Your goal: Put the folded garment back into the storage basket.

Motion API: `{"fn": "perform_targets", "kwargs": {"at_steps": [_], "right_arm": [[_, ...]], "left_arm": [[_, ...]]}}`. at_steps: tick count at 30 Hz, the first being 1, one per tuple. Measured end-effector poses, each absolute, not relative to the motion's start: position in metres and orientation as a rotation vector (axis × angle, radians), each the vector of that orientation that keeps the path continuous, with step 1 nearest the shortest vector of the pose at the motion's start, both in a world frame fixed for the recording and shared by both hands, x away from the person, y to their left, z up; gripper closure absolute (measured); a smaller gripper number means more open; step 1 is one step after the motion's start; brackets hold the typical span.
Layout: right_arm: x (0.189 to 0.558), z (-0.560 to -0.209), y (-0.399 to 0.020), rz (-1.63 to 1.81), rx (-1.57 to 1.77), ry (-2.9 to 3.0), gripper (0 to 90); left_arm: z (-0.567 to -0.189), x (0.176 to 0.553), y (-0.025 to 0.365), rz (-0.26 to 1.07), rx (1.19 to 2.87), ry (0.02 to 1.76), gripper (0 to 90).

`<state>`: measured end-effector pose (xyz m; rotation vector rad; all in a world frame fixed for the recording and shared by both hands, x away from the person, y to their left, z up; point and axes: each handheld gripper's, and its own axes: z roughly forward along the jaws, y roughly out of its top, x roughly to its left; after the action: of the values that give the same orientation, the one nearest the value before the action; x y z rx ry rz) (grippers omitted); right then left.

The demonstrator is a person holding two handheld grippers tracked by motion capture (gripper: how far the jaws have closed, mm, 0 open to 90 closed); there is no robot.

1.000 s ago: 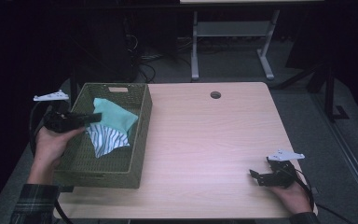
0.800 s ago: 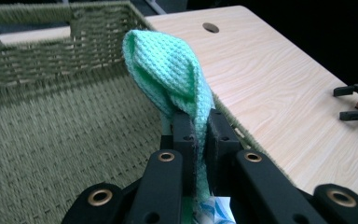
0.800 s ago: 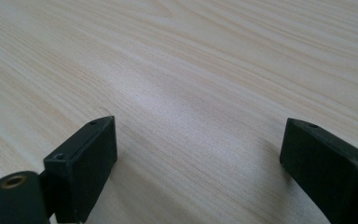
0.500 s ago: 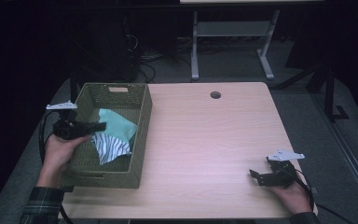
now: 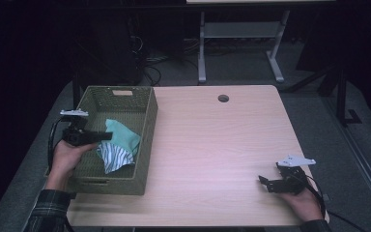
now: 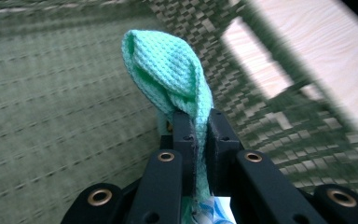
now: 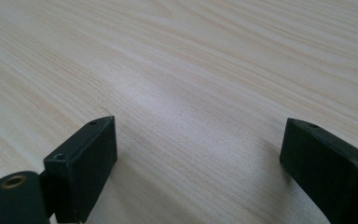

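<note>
The table point(image 5: 212, 145) is the widest thing here, a pale wood top with a round hole point(image 5: 223, 98) near its far edge. The basket point(image 5: 145, 140), green and woven, sits on the table's left end, its long side running away from the person, with a pale label on its far wall.

Inside the basket lie two cloths. The mint cloth point(image 5: 123, 136) is toward the basket's right wall, about midway along it; a fold of it is lifted. The striped cloth point(image 5: 113, 158), white with dark stripes, lies just nearer the person than the mint one and touches it.

The left gripper point(image 5: 107, 137) reaches into the basket from over its left wall, held level by a hand point(image 5: 67, 155) above that wall's rim. In the left gripper view its jaws stand nearly together, clamped on a bunched fold of the mint cloth point(image 6: 172, 79), which rises in a loop beyond the tips, with the basket point(image 6: 51, 116) floor and wall blurred behind it. A bit of striped fabric shows below the jaws.

The right gripper point(image 5: 263, 181) rests well away from the basket, at the table's near right corner, pointing toward the basket. In the right gripper view its jaws stand wide apart over bare table point(image 7: 191, 79), nothing between them.
</note>
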<state>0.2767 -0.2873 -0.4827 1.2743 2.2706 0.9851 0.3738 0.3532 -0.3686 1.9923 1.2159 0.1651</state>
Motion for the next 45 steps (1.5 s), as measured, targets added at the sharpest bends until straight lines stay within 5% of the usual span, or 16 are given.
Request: {"fn": "perform_targets", "kwargs": {"at_steps": [21, 45], "right_arm": [[0.277, -0.483, -0.287, 0.986, 1.275, 2.270, 10.3], [0.277, -0.483, -0.287, 0.986, 1.273, 2.271, 10.4]], "left_arm": [[-0.394, 0.385, 0.363, 0.336, 2.153, 1.405, 78.0], [-0.390, 0.384, 0.365, 0.499, 2.090, 1.434, 22.6]]}}
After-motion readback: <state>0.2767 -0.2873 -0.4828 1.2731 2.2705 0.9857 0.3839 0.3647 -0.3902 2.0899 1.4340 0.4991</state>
